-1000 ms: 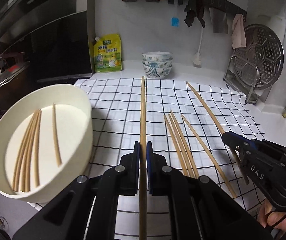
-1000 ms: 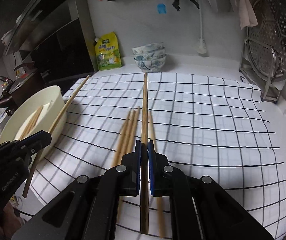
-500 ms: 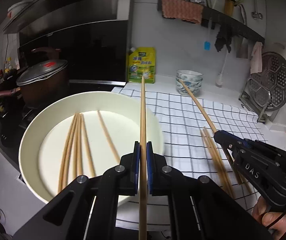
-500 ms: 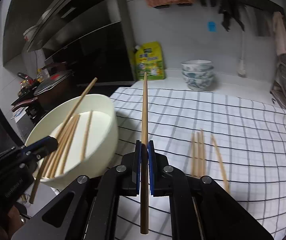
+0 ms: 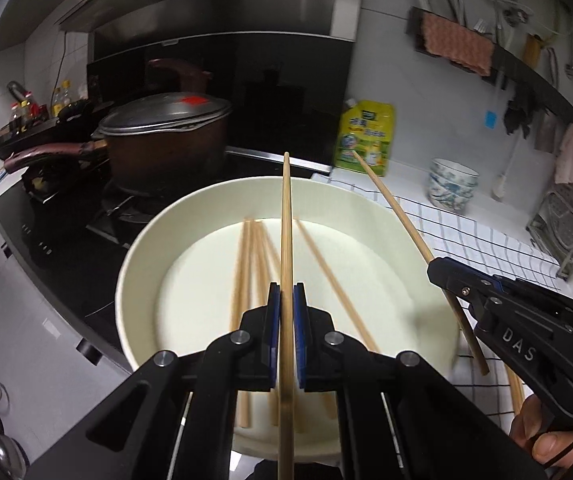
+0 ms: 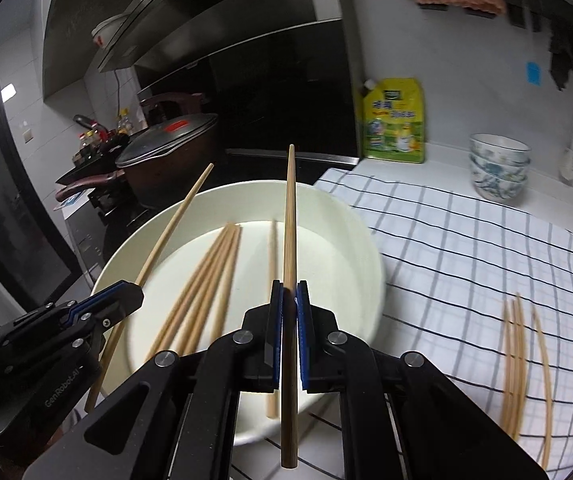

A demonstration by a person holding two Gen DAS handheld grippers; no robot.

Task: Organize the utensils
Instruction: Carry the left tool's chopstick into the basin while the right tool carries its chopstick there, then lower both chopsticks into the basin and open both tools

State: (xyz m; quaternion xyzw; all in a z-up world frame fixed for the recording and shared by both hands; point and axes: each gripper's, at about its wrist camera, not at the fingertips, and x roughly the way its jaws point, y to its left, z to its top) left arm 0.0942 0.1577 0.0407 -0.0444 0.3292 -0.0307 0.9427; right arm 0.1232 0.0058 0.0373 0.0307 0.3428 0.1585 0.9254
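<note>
Two chopsticks are being held up in the air, one in each of the tongs. About five more chopsticks [image 6: 206, 284] are lying inside the big white bowl [image 6: 350, 220], four in a bunch and one by itself. Four loose chopsticks [image 6: 520, 352] are lying on the checked cloth [image 6: 466, 232] on the desk, well away from the bowl. The left tongs [image 5: 286, 312] are squeezing tight on one chopstick [image 5: 286, 220], which is pointing straight ahead over the bowl. The right tongs [image 6: 289, 308] are squeezing tight on the other chopstick [image 6: 290, 216], and it is also hanging over the bowl. Each chopstick is sticking out past the front and back of the pads. Behind the bowl, a brown pot with a lid [image 5: 166, 136] is sitting on the dark stove. A yellow pouch [image 6: 394, 120] is leaning against the wall. Three stacked bowls [image 6: 500, 168] are standing at the back of the desk, beyond the cloth. An orange rag [image 5: 456, 44] is hanging on the wall rail above.
</note>
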